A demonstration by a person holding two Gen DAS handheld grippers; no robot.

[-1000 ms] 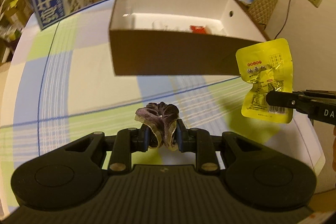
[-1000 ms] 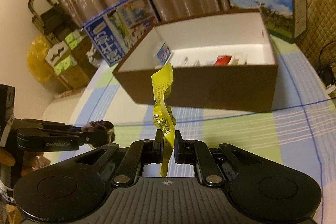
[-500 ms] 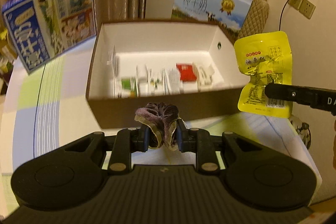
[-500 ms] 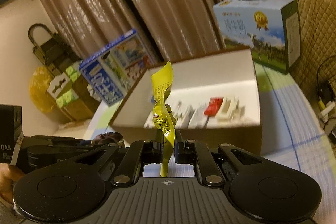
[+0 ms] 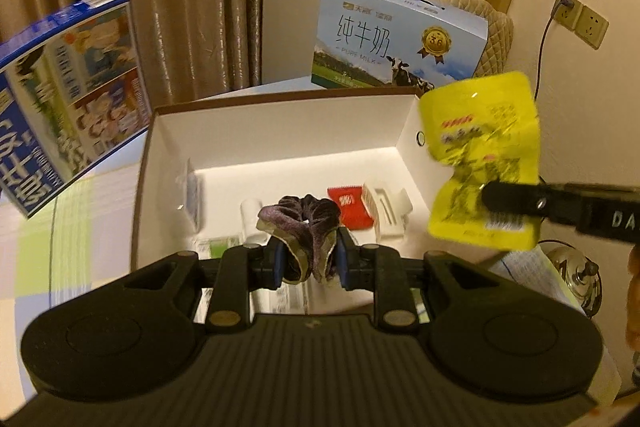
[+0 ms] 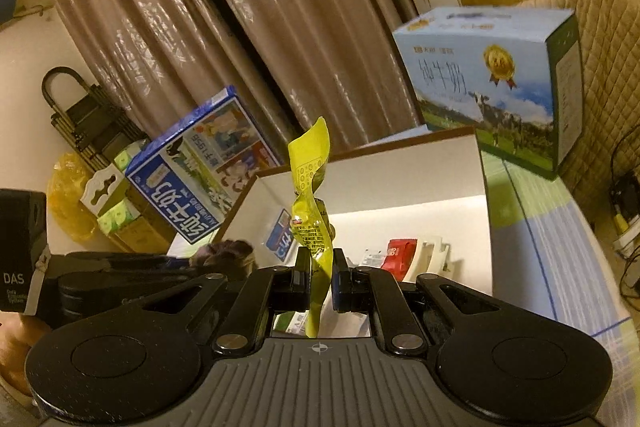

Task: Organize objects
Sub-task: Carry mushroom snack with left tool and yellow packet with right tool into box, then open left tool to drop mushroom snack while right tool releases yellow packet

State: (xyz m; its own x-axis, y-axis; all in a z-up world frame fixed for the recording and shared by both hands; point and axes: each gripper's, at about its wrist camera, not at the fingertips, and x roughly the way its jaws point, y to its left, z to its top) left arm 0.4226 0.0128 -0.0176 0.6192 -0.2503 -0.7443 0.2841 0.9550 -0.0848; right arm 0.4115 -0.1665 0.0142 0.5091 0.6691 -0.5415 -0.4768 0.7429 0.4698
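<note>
Purple velvet, a crumpled scrunchie (image 5: 306,223), sat pinched between the closed pads of the left gripper (image 5: 310,261) at lower centre of the left wrist view, over the open white-lined box (image 5: 280,131). At that frame's right edge the right gripper (image 6: 320,277) was clamped tight on a yellow snack packet (image 5: 482,163), beside the box's right wall.

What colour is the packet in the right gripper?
Yellow packet, clearest in the left wrist view.

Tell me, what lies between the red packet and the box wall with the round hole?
A white plastic piece lies between the red packet and that wall, in the left wrist view.
</note>
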